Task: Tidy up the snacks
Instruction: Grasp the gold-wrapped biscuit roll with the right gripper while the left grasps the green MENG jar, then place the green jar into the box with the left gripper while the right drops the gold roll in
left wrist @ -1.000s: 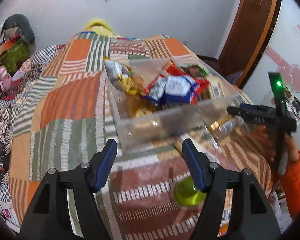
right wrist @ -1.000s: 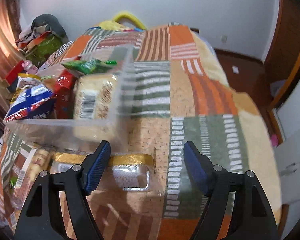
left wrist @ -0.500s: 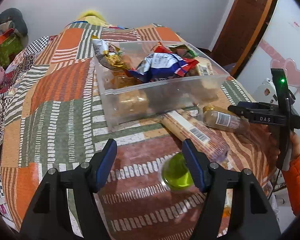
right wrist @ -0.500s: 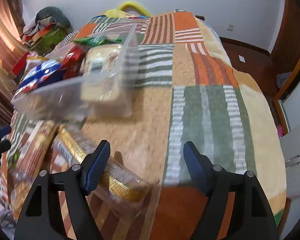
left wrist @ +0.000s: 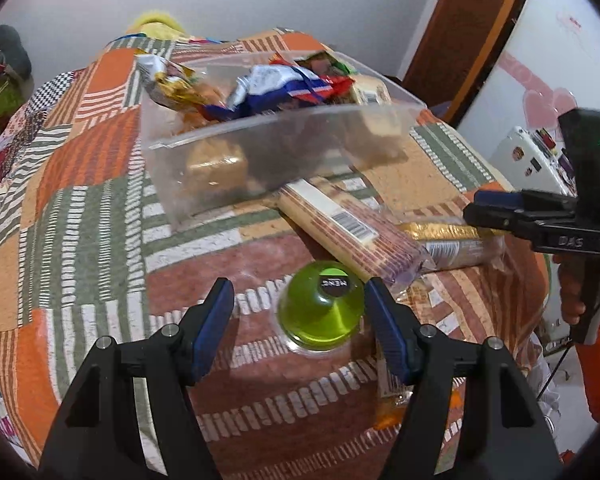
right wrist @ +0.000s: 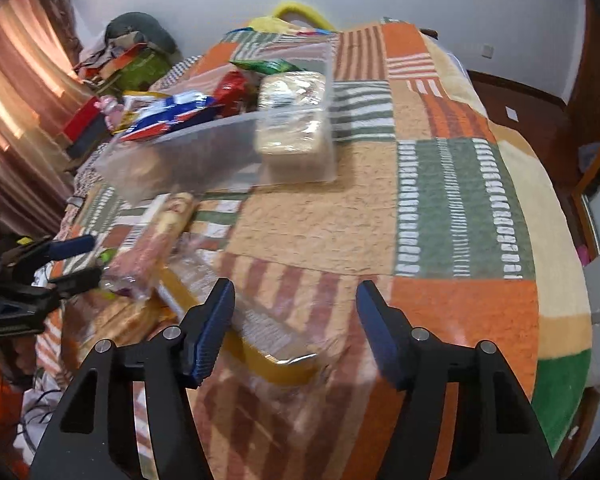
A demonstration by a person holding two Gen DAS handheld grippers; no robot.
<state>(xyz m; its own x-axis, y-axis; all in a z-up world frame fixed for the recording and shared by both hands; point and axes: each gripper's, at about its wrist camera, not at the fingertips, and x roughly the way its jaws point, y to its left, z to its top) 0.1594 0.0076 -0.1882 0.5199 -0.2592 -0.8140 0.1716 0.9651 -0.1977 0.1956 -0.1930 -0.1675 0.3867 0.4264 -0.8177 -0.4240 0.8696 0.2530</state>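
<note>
With the clear plastic bin (left wrist: 284,152) already part-filled, both released tools, left (left wrist: 298,314) and right (right wrist: 296,320), hover over a green bottle (left wrist: 320,312) and wrapped biscuit packs (left wrist: 340,228) still on the patchwork bed (left wrist: 80,216).

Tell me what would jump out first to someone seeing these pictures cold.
The bright green bottle standing on the patchwork blanket right between the open left gripper fingers. Behind it sits a clear plastic bin crammed with snack packets, with two long cracker packs lying loose beside it; the right gripper hangs open above one.
</note>
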